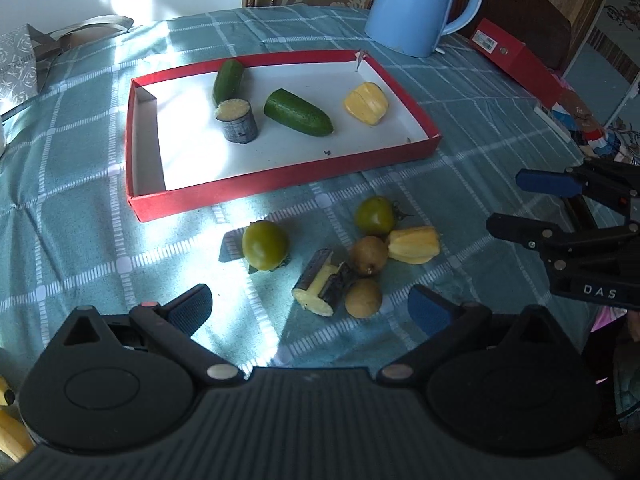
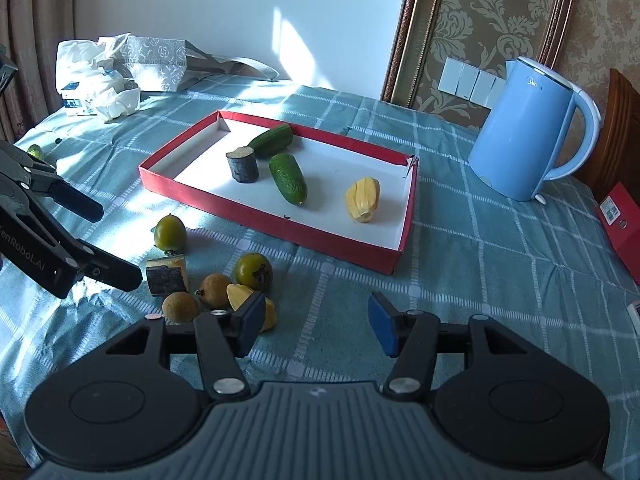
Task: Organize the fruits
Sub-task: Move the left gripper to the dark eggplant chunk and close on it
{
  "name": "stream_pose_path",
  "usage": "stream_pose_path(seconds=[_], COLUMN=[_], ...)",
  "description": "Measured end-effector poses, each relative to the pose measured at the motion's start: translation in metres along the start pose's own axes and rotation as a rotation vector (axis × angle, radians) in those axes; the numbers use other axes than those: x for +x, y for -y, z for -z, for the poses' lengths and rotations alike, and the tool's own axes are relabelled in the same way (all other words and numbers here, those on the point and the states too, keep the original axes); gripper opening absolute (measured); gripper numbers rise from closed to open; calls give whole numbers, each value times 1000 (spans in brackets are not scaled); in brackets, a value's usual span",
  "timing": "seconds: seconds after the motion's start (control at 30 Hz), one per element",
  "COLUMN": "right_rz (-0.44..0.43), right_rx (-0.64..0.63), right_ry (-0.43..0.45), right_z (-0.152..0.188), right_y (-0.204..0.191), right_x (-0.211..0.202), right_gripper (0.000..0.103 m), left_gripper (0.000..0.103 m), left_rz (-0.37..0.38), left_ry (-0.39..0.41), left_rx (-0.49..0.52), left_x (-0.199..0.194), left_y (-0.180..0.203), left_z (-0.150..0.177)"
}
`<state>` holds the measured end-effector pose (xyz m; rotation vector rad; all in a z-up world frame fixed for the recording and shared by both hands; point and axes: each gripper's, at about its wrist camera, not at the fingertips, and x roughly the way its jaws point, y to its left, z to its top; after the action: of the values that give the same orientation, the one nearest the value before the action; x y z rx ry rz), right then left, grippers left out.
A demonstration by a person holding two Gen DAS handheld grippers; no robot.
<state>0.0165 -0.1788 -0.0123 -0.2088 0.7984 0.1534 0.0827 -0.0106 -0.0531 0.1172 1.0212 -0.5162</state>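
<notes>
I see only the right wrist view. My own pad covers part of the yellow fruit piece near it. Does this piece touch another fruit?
Observer: Yes. In the left wrist view the yellow fruit piece rests against a brown round fruit.
Operator: The dark cane piece outside the box, how does it look?
Observer: The cane piece lies on its side, with the bark stripped off its middle.
Operator: Is something outside my view?
Observer: Yellow banana-like fruit lies at the lower left edge.
</notes>
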Motion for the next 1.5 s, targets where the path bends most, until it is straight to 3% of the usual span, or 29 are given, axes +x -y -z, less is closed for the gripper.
stream_pose_path(seconds=[0.13, 0.27, 0.4, 0.5, 0.63, 0.93, 1.03, 1.2, 1.3, 1.5], right_rz=[23, 32, 33, 24, 12, 16, 12, 11, 9, -5], right_rx=[7, 22, 33, 39, 37, 47, 55, 60, 62, 58], right_ry=[-3, -5, -11, -15, -6, -13, -11, -3, -4, 5], right_z=[3, 8, 15, 19, 22, 36, 39, 42, 43, 41], right_y=[1, 3, 4, 5, 5, 16, 21, 26, 29, 30], right_x=[-2, -3, -3, -2, -4, -7, -9, -12, -11, -11], right_gripper=[57, 57, 57, 57, 57, 57, 57, 57, 57, 57], left_gripper=[95, 93, 93, 93, 93, 76, 50, 47, 36, 32], left_rz=[24, -79, -74, -75, -127, -168, -210, -232, -255, -214], left_ry=[-82, -224, -224, -223, -278, -308, -321, -321, -318, -306], left_rx=[-70, -302, -533, -652, -717, -835, -856, -886, -885, -913], left_x=[18, 41, 42, 43, 54, 68, 70, 70, 69, 64], left_y=[2, -10, -22, -25, -23, -22, -21, -17, -15, -21], left_z=[-13, -19, -24, -31, -38, -41, -43, -40, -41, -35])
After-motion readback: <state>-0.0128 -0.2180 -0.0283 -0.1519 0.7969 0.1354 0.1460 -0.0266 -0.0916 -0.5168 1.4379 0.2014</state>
